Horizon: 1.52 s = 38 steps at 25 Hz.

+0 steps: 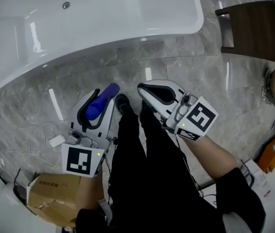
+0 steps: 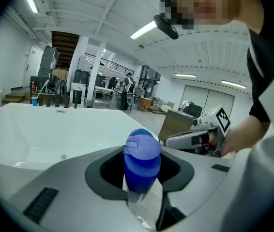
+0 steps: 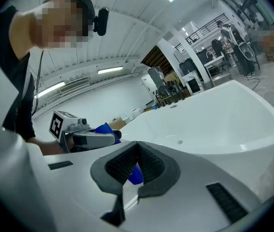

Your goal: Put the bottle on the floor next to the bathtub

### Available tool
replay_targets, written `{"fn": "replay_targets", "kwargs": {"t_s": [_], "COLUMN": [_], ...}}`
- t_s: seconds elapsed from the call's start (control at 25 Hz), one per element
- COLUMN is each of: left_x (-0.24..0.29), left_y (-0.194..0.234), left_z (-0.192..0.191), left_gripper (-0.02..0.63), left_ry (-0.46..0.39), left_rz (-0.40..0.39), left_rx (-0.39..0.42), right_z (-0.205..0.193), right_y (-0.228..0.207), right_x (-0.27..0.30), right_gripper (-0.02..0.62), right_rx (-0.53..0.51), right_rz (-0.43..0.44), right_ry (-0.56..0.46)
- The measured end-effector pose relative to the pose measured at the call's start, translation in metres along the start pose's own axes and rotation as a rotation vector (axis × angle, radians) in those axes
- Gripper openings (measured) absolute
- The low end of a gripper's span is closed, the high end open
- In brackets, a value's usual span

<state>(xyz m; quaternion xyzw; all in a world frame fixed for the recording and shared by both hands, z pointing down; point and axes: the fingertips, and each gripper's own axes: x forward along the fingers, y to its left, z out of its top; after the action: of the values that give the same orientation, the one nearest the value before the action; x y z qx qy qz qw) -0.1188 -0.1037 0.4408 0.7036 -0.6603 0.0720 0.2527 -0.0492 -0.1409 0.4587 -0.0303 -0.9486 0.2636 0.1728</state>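
A bottle with a blue cap (image 1: 102, 102) and clear body lies between the jaws of my left gripper (image 1: 103, 97), which is shut on it and held above the grey marble floor (image 1: 215, 91). In the left gripper view the bottle (image 2: 141, 161) stands up between the pads, cap pointing ahead. My right gripper (image 1: 146, 88) hovers just right of it, jaws together and empty. The white bathtub (image 1: 103, 13) curves across the far side. From the right gripper view, the blue bottle (image 3: 103, 128) shows in the left gripper (image 3: 86, 138), with the bathtub (image 3: 224, 115) behind.
The person's black trousers and a dark shoe (image 1: 122, 102) lie between the two grippers. A brown wooden cabinet (image 1: 254, 30) stands at the far right. A cardboard box (image 1: 50, 191) and a white charger with its cable (image 1: 56, 141) sit on the floor at the left.
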Motion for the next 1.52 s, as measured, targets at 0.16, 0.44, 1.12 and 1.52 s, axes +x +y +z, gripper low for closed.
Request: {"fn": "replay_targets", "kwargs": {"t_s": [0.16,0.44,1.12,1.52], "left_x": [0.038,0.102,0.207,0.266], "left_y": [0.005,0.027,0.102,0.144], "left_z": [-0.054,-0.147,-0.343,-0.435], "left_gripper": [0.152,0.152,0.152,0.152], "left_ry": [0.023,0.056,0.164,0.237], "left_rz": [-0.014,-0.016,-0.082,-0.218], "left_rx": [0.019,0.016,0.169,0.266], "right_z": [-0.046,-0.151,-0.249,-0.313], "right_y": [-0.037,-0.100,-0.203,-0.251], "right_x": [0.012,0.037,0.124,0.184], "right_gripper": [0.028,0.028,0.028,0.028], "right_rx": [-0.013,0.007,-0.068,0.030], "right_rz": [0.005,0.002,0.113,0.137], "right_ry": [0.003,0.082,0.123,0.097]}}
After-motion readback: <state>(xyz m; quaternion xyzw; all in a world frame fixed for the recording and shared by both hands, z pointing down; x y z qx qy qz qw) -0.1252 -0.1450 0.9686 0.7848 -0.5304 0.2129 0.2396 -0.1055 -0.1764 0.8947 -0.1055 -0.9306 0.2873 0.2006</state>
